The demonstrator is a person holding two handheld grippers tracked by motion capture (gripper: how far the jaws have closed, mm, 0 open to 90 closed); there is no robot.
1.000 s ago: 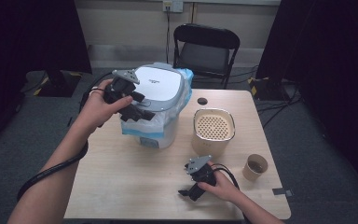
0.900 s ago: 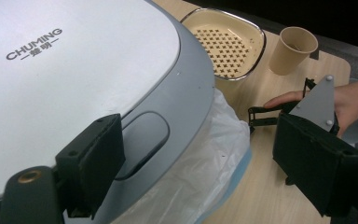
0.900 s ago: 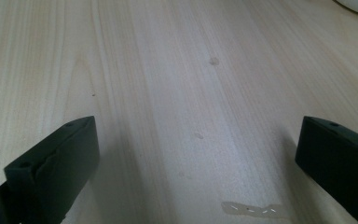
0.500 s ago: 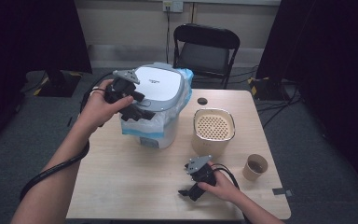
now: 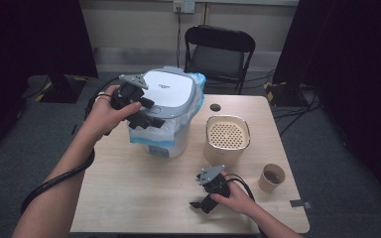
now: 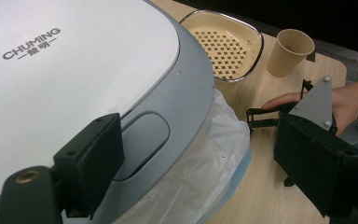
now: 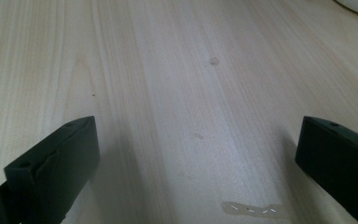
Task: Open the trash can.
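Overhead and gripper-mounted views of a two-handed session at a pale wooden tabletop (image 5: 129, 198). The lidded waste bin (image 5: 166, 129) stands at the rear left of the tabletop, its white-and-grey lid (image 5: 166, 91) closed and lettered "CHUMING", with a translucent plastic liner bag (image 5: 193, 99) bunched out beneath the rim and hanging down the bin's side. The left gripper (image 5: 146, 115), held in the person's left hand (image 5: 101, 114), is at the front left edge of the lid. In the left gripper view its jaws are spread wide: one lies over the white lid panel beside the oval grey press pad (image 6: 142, 144) at the rim, and the other stands clear of the bin above the tabletop, so that nothing is pinched. The right gripper (image 5: 202, 205), held in the right hand (image 5: 238, 198), rests low at the front of the tabletop, well apart from the bin. In the right gripper view its jaws are likewise spread, with bare wood between them. A beige container with a perforated insert (image 5: 227, 139) stands just to the right of the bin, a paper cup (image 5: 271, 177) is nearer the right edge, and a small dark round object (image 5: 215, 107) lies behind the container. A black folding chair (image 5: 220, 52) stands beyond the far edge of the tabletop.
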